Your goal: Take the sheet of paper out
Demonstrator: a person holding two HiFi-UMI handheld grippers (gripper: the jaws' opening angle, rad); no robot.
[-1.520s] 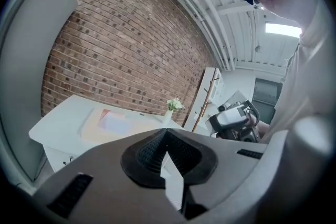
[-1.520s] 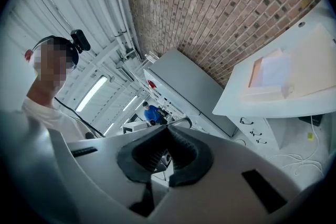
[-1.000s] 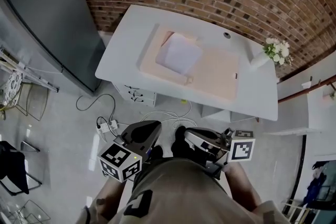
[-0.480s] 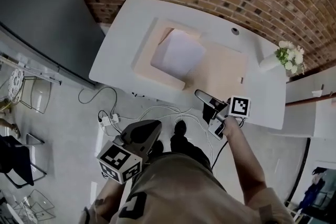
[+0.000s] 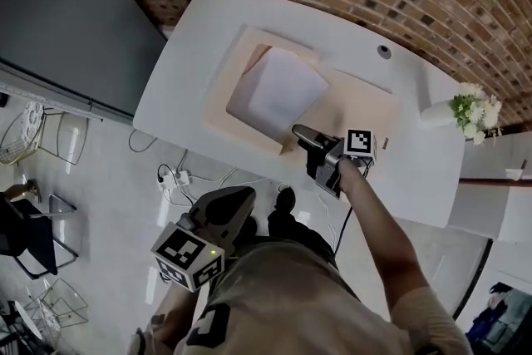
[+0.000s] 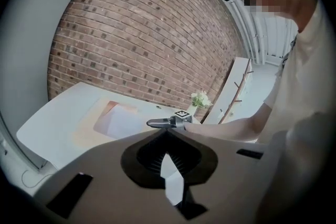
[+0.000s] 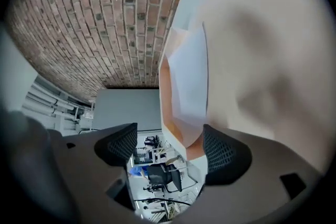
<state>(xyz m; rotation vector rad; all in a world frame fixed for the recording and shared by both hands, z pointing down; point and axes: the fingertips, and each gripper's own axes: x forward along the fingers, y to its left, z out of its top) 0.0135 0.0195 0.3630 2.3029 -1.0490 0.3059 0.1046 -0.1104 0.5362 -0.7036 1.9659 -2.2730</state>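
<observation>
A white sheet of paper (image 5: pixel 278 91) lies in an open beige folder (image 5: pixel 353 108) on the white table (image 5: pixel 191 54). My right gripper (image 5: pixel 298 131) reaches over the table's near edge to the folder's near corner, and its jaws are opening. In the right gripper view the folder (image 7: pixel 252 34) and the paper (image 7: pixel 189 76) fill the top, and the folder's corner sits between the pads of my right gripper (image 7: pixel 170 147), untouched. My left gripper (image 5: pixel 246 200) hangs low by my body, short of the table. In its own view my left gripper (image 6: pixel 168 132) is shut and empty.
A white vase of flowers (image 5: pixel 472 108) stands at the table's right end, and a small round grommet (image 5: pixel 383 51) sits near the back edge. A brick wall runs behind. A dark grey panel (image 5: pixel 66 12) stands at the left. Cables and a power strip (image 5: pixel 176 179) lie on the floor.
My right gripper has swung from in front of my body out to the folder's near corner, rolled over, and its jaws have opened. The left gripper stays low by my body.
</observation>
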